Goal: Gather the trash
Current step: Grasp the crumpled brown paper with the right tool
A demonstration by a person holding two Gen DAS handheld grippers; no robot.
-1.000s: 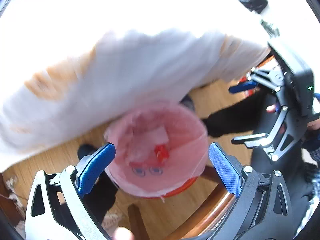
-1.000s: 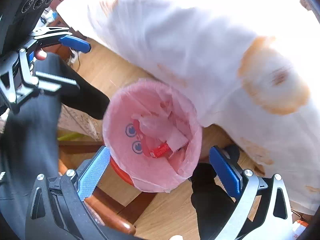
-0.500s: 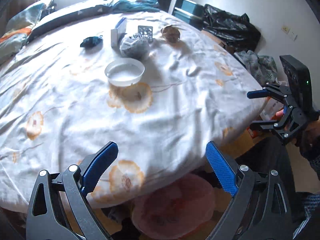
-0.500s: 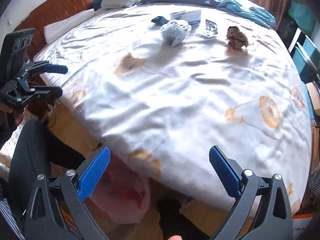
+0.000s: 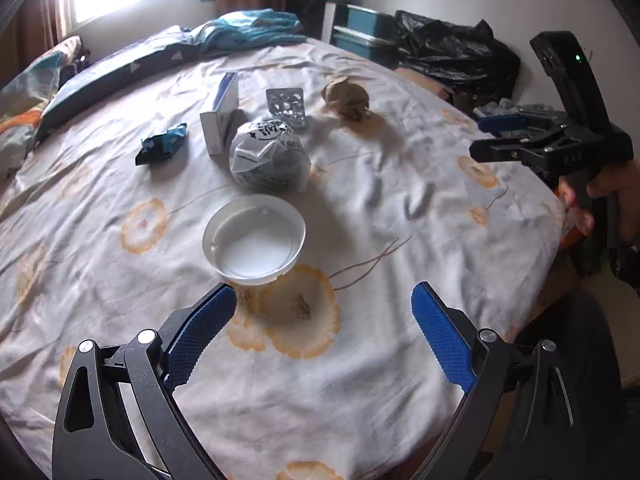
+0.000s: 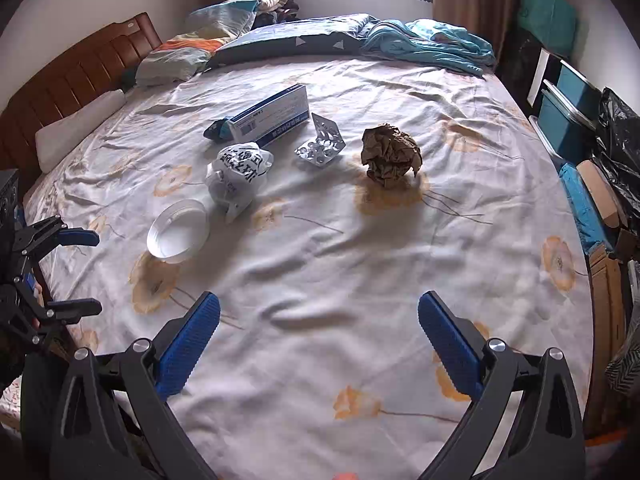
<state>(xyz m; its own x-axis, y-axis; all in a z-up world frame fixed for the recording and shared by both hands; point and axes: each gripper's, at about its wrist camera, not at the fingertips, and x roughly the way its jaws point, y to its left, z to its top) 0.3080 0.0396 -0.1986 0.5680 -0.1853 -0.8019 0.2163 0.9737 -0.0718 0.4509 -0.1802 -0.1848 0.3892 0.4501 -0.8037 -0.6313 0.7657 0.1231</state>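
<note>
Two hand-held grippers are seen poised over a bed strewn with litter. The left gripper (image 5: 324,312) is held wide, nothing between its blue pads and nothing touched; the right gripper (image 6: 319,318) is likewise spread wide and empty above bare sheet.

Just ahead of the left gripper, slightly to its left side, a white plastic lid (image 5: 254,237) lies flat and round on the flowered bedsheet (image 5: 400,184), so no long axis has to be matched. The lid is judged the nearest piece of trash, and the left hand the nearer of the two.

Further up the bed, a knotted white plastic bag (image 5: 269,155) rests just beyond the lid. Behind it stand a blue-and-white carton (image 5: 221,114), its long side running away from the left gripper, an empty blister pack (image 5: 287,106) and a small dark wrapper (image 5: 162,149). A crumpled brown paper ball (image 6: 391,155) sits apart, ahead of the right gripper.
</note>
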